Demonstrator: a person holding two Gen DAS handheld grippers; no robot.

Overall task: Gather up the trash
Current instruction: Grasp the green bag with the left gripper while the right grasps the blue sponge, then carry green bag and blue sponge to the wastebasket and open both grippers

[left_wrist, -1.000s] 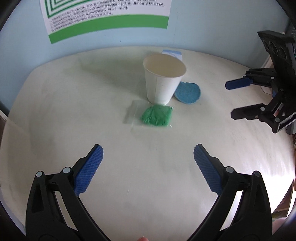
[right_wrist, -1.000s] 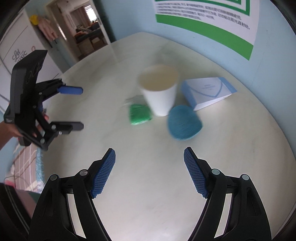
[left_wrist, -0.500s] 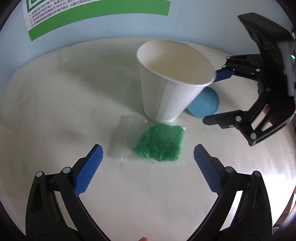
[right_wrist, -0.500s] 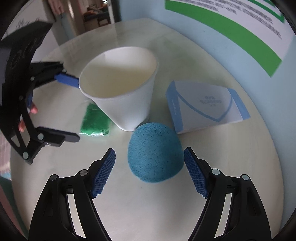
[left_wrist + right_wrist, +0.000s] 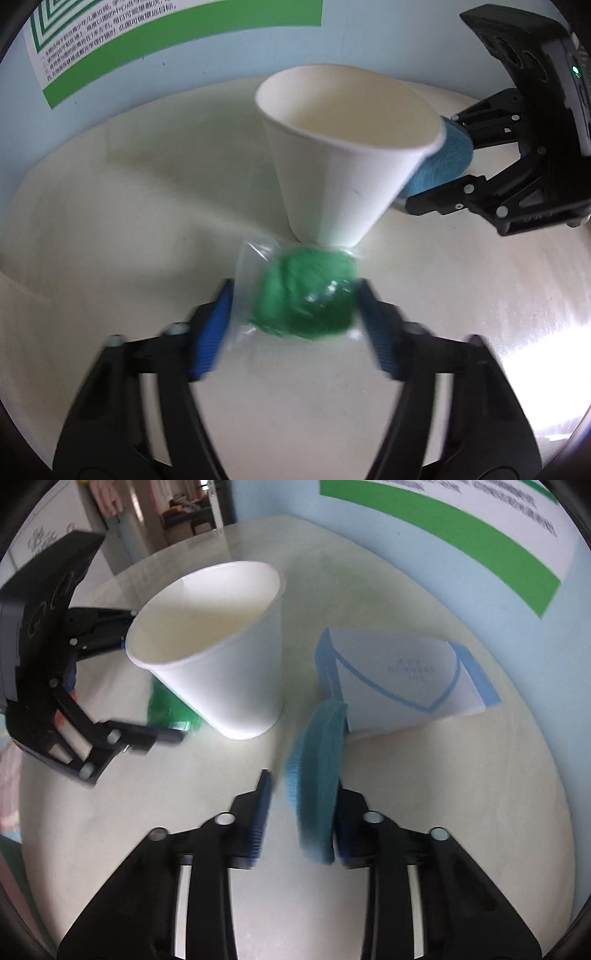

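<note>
Green bag [image 5: 306,295] between closing hand-held gripper [image 5: 295,328].

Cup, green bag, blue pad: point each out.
Cup [image 5: 332,177], left wrist view, side wall.
Green bag [image 5: 306,295], left wrist view, green filling.
Blue pad [image 5: 317,775], right wrist view, upturned face.

My left gripper [image 5: 293,317] fingers are smeared by motion as they close around the green bag [image 5: 304,293], so I cannot tell whether the pads press on it. From my right wrist view the paper cup [image 5: 218,653] hides most of that bag, at nine o'clock of its base. My right gripper [image 5: 299,816] is closing too, and the blue sponge [image 5: 317,775] between its fingers is blurred and covers the right pad. Seen from my left, the cup's rim hides part of the sponge. The poster [image 5: 110,33] text is too small to read.
</note>
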